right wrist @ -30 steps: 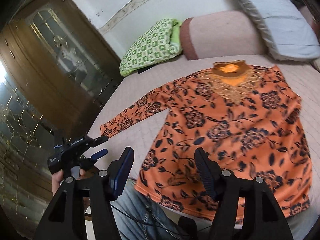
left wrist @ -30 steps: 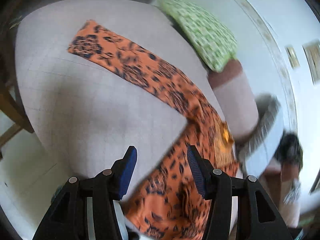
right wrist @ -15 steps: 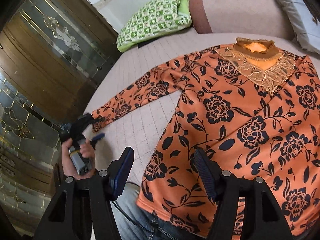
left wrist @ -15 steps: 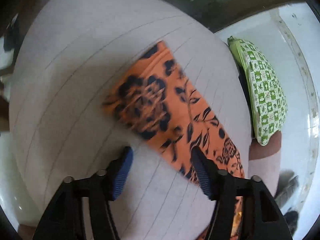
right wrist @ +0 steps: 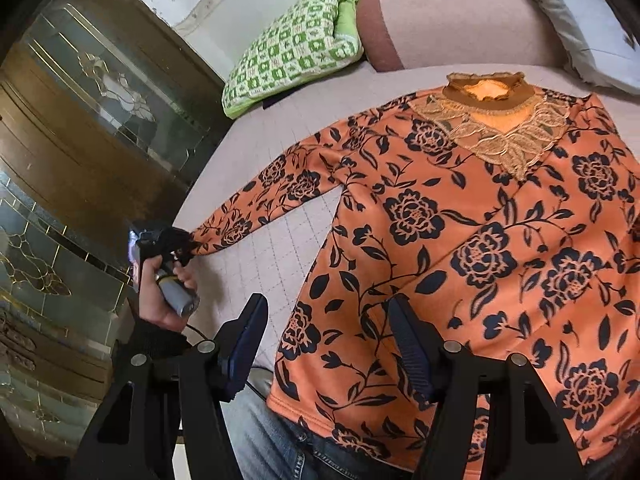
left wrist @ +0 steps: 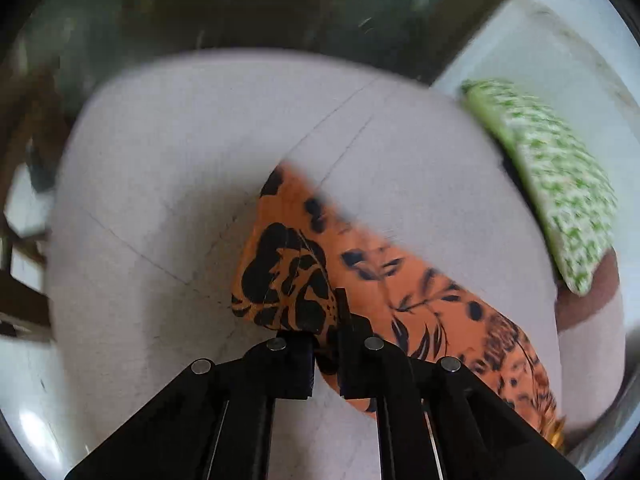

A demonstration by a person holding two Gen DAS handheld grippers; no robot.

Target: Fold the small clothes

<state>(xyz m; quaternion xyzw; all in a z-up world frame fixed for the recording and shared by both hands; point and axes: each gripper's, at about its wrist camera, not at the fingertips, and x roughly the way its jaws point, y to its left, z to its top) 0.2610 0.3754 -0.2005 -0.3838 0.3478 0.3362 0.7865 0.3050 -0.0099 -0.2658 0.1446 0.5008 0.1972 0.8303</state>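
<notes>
The orange floral top (right wrist: pixel 460 240) lies spread flat across the pale quilted bed (right wrist: pixel 280 256), filling the centre and right of the right wrist view, its sleeve (right wrist: pixel 272 196) reaching toward the left edge. Judged as the sleeve fold: the cuff (left wrist: pixel 288 276) should be lifted low and carried inward over the body without dragging the shoulder. The left gripper (left wrist: pixel 326 320) has just clamped shut on the cuff. The right gripper (right wrist: pixel 326 344) hangs wide open above the hem at lower centre, gripping nothing.
</notes>
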